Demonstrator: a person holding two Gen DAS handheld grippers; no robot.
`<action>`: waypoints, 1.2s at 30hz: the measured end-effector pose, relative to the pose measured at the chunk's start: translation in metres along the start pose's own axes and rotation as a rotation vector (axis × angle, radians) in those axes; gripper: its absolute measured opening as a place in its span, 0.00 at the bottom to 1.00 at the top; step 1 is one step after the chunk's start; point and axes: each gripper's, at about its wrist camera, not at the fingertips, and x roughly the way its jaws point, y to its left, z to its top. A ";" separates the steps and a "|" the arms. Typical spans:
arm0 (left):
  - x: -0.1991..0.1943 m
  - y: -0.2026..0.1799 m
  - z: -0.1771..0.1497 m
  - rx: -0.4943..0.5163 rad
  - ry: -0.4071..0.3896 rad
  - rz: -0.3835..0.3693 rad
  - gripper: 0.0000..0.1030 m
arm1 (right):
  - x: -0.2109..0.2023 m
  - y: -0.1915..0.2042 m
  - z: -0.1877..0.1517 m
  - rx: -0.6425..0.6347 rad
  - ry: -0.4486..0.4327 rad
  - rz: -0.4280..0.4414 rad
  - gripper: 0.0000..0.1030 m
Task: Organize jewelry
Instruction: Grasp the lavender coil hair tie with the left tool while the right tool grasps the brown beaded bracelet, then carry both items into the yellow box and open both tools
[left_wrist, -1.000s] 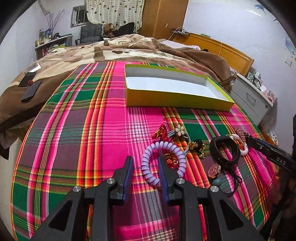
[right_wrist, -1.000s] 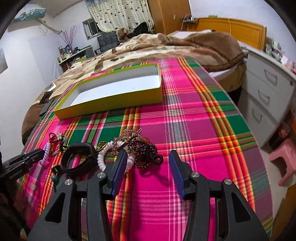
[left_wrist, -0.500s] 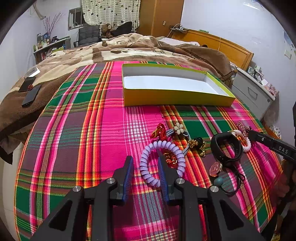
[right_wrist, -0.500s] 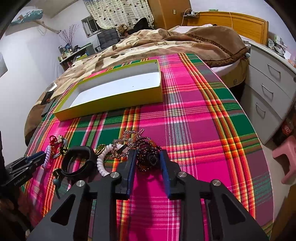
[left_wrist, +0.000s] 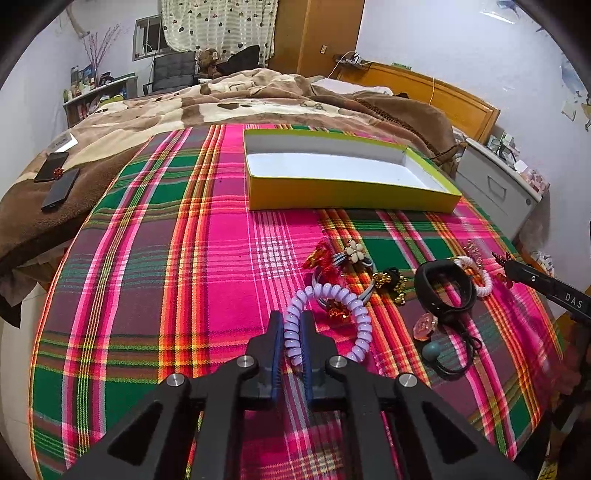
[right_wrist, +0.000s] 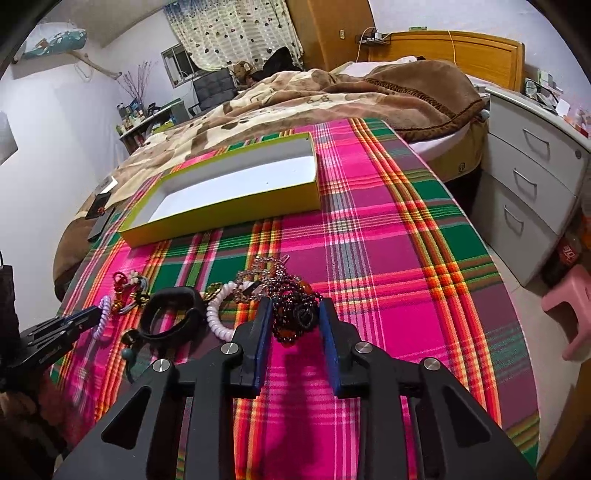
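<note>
Plaid cloth (left_wrist: 207, 266) under everything. Yellow box (left_wrist: 347, 194) well ahead of both grippers, empty side up. Right gripper (right_wrist: 295, 317): jaws just closed, clamped around dark bead bracelets (right_wrist: 295, 306). Left gripper (left_wrist: 292, 328): jaws just closed, pinching lilac spiral hair tie (left_wrist: 360, 317); loop trails ahead and right.

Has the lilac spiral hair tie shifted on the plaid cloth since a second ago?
No. The lilac spiral hair tie lies by the same orange stripes of the plaid cloth; only the left gripper has just been closing, now pinching its near coil.
</note>
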 end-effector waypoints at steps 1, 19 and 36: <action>-0.003 0.000 0.000 0.000 -0.006 -0.003 0.09 | -0.003 0.001 0.000 -0.001 -0.006 0.002 0.25; -0.030 -0.014 0.052 0.065 -0.112 -0.035 0.08 | -0.013 0.041 0.038 -0.081 -0.087 0.050 0.25; 0.052 -0.021 0.161 0.122 -0.120 -0.038 0.09 | 0.073 0.070 0.121 -0.166 -0.060 0.062 0.25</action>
